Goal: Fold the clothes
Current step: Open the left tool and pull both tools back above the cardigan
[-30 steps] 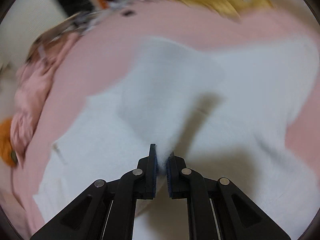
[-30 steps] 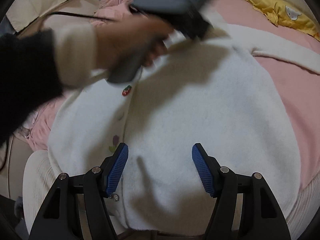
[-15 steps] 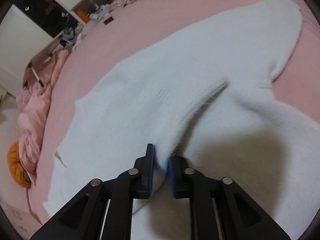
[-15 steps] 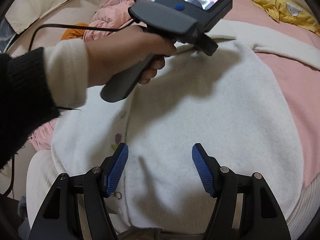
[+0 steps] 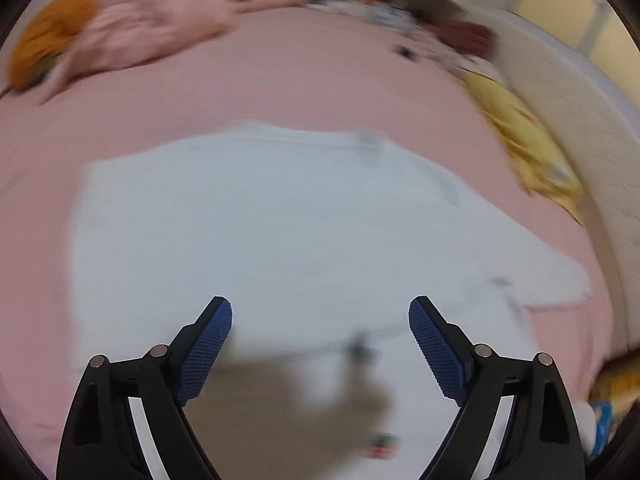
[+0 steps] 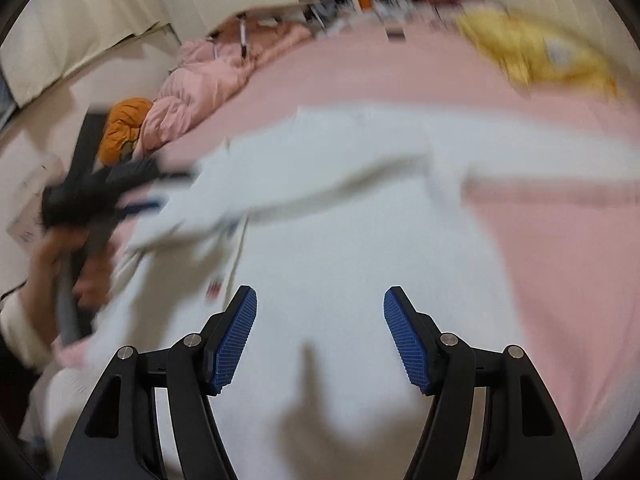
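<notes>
A white fuzzy cardigan (image 5: pixel 280 232) lies spread on the pink bed (image 5: pixel 240 72); it also shows in the right wrist view (image 6: pixel 340 240), with one sleeve folded across its body (image 6: pixel 320 184). My left gripper (image 5: pixel 320 344) is open and empty above the cardigan. In the right wrist view it shows blurred at the left edge (image 6: pixel 100 196), held by a hand. My right gripper (image 6: pixel 320 332) is open and empty above the cardigan's lower part. Both views are motion-blurred.
A yellow garment (image 6: pixel 540 52) lies at the bed's far right, also seen in the left wrist view (image 5: pixel 528 144). A pink quilt (image 6: pixel 208 80) and an orange item (image 6: pixel 124 124) lie off the bed's left side. Furniture and clutter stand beyond the bed.
My left gripper has let go of the white sleeve, opened wide and swung away to the left. The sleeve now lies across the cardigan. My right gripper stays open.
</notes>
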Available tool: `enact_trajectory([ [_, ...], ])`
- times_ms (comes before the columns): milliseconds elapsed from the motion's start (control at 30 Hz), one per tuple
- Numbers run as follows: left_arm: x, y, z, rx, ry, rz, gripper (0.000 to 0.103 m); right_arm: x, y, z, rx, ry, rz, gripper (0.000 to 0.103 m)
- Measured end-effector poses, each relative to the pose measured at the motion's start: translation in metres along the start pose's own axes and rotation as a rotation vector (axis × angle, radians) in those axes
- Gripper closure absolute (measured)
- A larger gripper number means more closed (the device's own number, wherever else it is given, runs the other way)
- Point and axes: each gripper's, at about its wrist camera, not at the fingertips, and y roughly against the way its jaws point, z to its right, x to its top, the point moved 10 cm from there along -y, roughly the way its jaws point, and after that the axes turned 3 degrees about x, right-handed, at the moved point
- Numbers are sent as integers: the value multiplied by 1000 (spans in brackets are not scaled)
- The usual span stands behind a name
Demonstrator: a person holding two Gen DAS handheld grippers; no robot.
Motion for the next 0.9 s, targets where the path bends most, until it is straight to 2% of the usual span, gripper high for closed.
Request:
enact_trajectory([
  [100,5,-18,-44,46,107,-14,13,57,-33,17,-85,113,38,36],
  [133,7,-24,-59,62,142,-19,13,65,-53,20,-95,119,8,36],
  [200,2,-32,-65,80,108,-18,13,80,-93,26,-114,131,-53,36],
  [233,-1,-35,-66,87,82,-16,13,78,-114,33,-121,131,-89,36],
  [300,-7,-42,-68,103,31,-13,14,54,-149,58,-135,101,-213,36],
  [367,-10,-39,-63,153,-11,-5,17,53,-136,59,-100,106,-128,35],
  [400,-11,-34,-61,184,-29,2,22,52,-130,58,-120,105,-135,35],
  [433,-12,-29,-58,216,-47,9,23,51,-123,58,-141,104,-142,35],
  [533,-24,-18,-37,176,-74,36,20,50,-106,55,-120,66,-85,33],
  [633,-46,-33,-40,193,-75,6,14,34,-128,69,-183,127,-126,21],
  [700,-47,-35,-39,201,-79,0,11,34,-132,68,-202,136,-152,20],
  [800,-40,-23,-37,228,-102,-49,16,34,-131,68,-196,126,-244,19],
  [833,-35,-9,-35,236,-108,-36,17,35,-128,68,-195,117,-286,19],
  [900,-33,27,-37,228,-112,25,17,50,-93,61,-221,109,-205,19],
])
